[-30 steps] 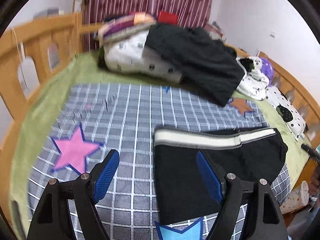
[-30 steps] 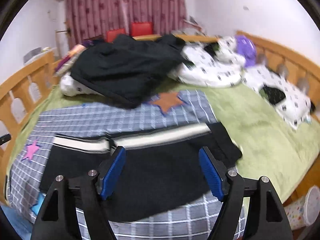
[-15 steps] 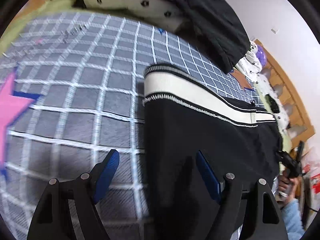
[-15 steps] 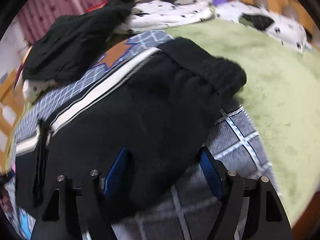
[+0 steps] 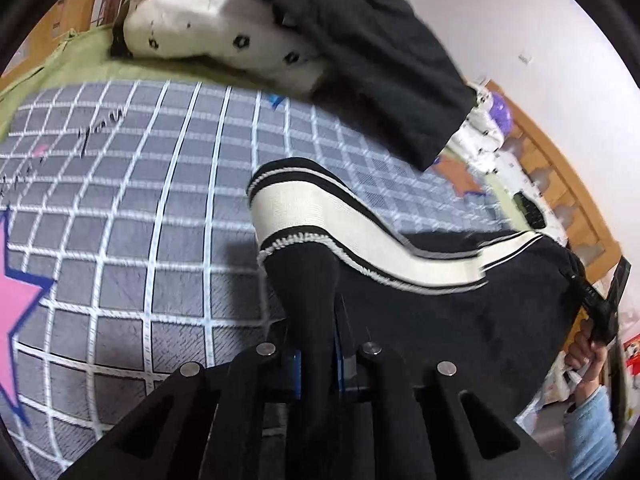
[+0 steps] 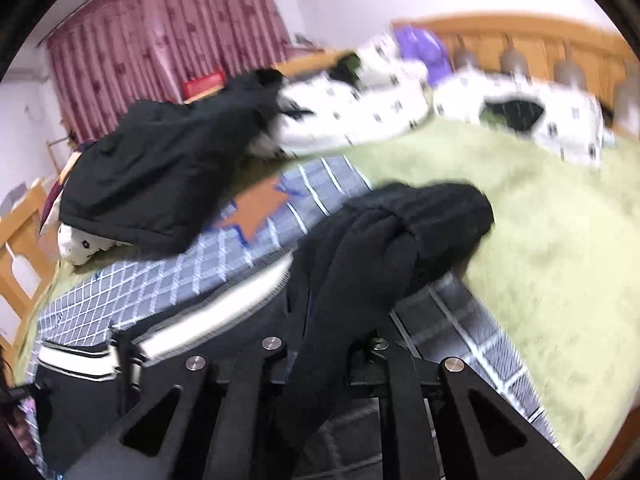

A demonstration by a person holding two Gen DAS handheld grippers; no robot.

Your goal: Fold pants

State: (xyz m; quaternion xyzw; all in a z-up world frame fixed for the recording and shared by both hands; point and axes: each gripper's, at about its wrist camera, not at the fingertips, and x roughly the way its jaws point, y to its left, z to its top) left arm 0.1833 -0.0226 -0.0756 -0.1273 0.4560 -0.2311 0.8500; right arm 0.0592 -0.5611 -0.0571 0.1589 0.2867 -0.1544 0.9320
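Black pants [image 5: 460,320] with a white side stripe [image 5: 360,236] lie folded on a grey checked blanket [image 5: 160,200]. My left gripper [image 5: 316,352] is shut on the near left edge of the pants and lifts it; black cloth bunches between the jaws. My right gripper [image 6: 324,344] is shut on the right end of the pants [image 6: 380,248], which rises off the blanket in a bunch. The right gripper also shows at the far right in the left wrist view [image 5: 600,304], held by a hand.
A pile of black clothing [image 6: 160,160] and white spotted bedding [image 6: 352,112] sits at the back of the bed. A green cover [image 6: 540,260] lies to the right. Wooden bed rails [image 6: 520,40] border the bed. Red curtains [image 6: 160,40] hang behind.
Both grippers have closed on the pants edge; they were open half a second ago. Both ends of the pants are now lifted off the blanket.
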